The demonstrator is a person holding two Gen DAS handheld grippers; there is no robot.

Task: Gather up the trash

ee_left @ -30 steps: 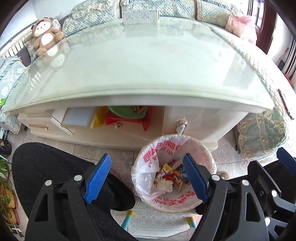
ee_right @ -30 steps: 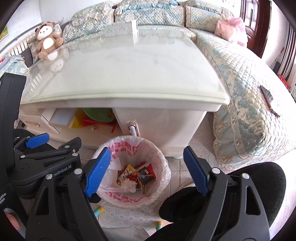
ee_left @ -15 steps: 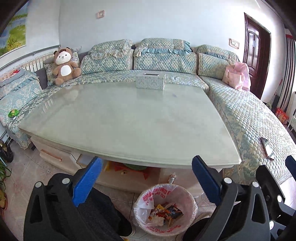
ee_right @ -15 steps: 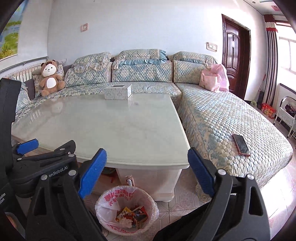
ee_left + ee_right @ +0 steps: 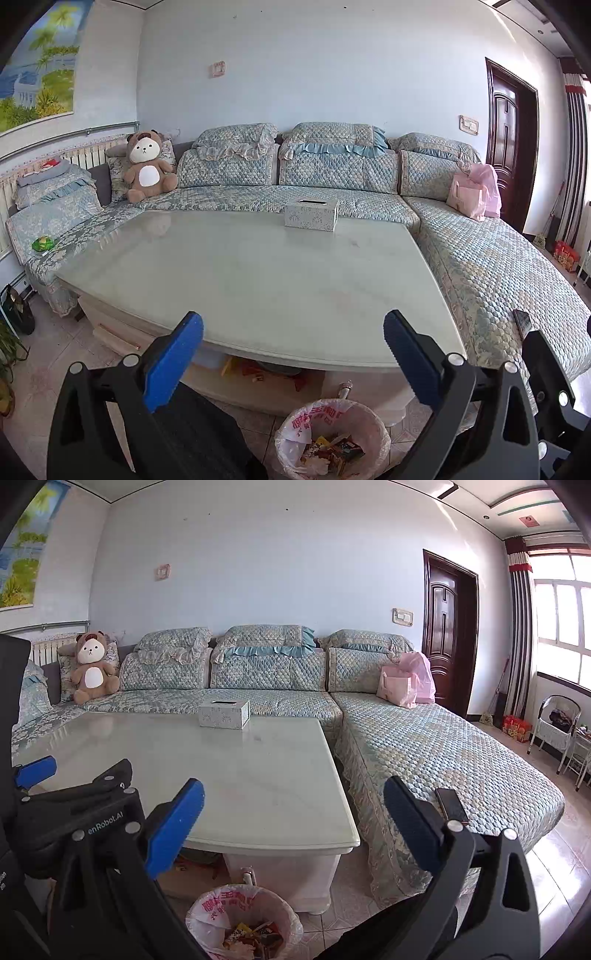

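A bin (image 5: 325,410) lined with a pink-and-white bag stands on the floor at the front edge of the coffee table (image 5: 258,277). Colourful wrappers (image 5: 332,454) lie inside it. My left gripper (image 5: 291,321) is raised over the table's front edge, open, with nothing between its blue pads. The right gripper (image 5: 293,786) hangs beside it with its jaws opening and nothing between them. The bin (image 5: 236,897) and its wrappers (image 5: 255,941) show low in the right wrist view. A green crumpled wrapper (image 5: 43,243) lies on the sofa at far left.
A patterned tissue box (image 5: 311,216) stands at the table's far edge. The quilted sofa (image 5: 498,266) wraps around the table, with a teddy bear (image 5: 146,166), pink bags (image 5: 474,192) and a phone (image 5: 451,805) on it. A person's dark trouser legs fill the bottom of both views.
Both grippers have risen and tilted up from over the bin, so the table top and sofa now fill the views. Both pairs of jaws stand wider apart than before.
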